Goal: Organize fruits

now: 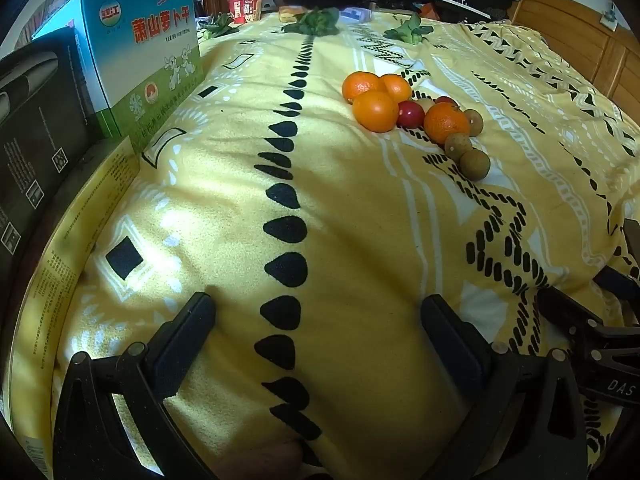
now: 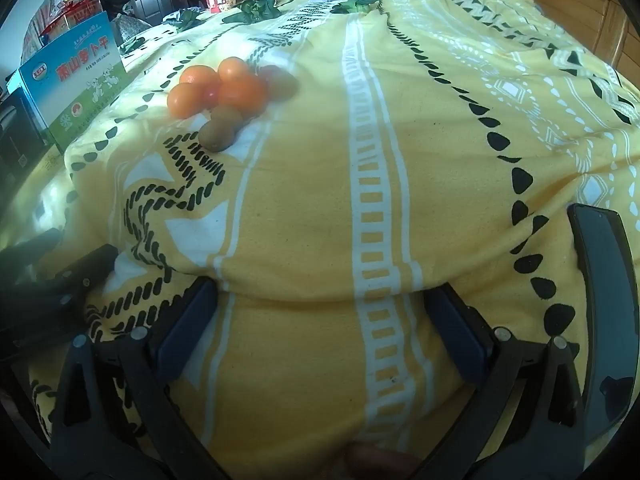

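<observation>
Fruits [image 1: 416, 114] clustered, both tools agape

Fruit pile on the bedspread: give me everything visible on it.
The fruit pile is one tight cluster lying on the yellow patterned bedspread, ahead of both open grippers and touched by neither. It holds four glossy oranges, at least two small red fruits wedged between them, and three dull brown-green round fruits trailing toward the camera. The pieces press against one another. All look whole and unpeeled. No bowl or tray is visible around them.
</observation>
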Demonstrator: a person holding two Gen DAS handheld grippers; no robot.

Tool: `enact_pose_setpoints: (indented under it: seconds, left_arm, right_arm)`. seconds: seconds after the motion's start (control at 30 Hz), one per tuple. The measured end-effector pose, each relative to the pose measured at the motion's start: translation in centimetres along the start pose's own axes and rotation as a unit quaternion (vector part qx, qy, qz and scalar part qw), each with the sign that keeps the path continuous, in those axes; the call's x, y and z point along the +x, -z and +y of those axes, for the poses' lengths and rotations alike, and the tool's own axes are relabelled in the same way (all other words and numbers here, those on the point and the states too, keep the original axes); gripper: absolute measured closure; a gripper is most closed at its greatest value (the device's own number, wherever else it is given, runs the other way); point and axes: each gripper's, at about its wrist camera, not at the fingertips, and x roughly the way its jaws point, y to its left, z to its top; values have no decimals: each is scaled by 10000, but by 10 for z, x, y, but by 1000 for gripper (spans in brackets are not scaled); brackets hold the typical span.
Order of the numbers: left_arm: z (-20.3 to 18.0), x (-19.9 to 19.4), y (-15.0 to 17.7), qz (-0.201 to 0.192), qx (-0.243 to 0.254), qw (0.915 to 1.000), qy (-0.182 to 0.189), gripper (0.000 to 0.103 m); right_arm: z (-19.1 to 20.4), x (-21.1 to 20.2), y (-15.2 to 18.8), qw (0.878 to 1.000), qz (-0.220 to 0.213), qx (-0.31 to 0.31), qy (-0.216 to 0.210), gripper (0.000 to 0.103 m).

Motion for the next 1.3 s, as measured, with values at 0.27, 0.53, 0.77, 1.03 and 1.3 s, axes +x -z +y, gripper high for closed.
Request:
enact_pose_setpoints:
  seconds: [0.27, 0.53, 0.77, 1.03, 1.3]
  left_arm:
    - [0, 0, 0, 35, -21, 10000, 29, 0]
    - [0, 0, 0, 31, -25, 10000, 31, 0]
    - [0, 0, 0, 33, -27, 10000, 36, 0]
    - [0, 0, 0, 32, -26, 10000, 34, 0]
    - [0, 0, 0, 35, -25, 10000, 34, 0]
  right_arm:
    - [0, 0, 0, 10000, -12, -23, 36, 0]
    - [0, 1, 0, 10000, 11, -20, 29, 0]
    - [0, 1, 0, 10000, 10, -20, 30, 0]
    - [-2, 2, -1, 10000, 14, -15, 19, 0]
    - [-1, 2, -1, 10000, 10, -17, 24, 0]
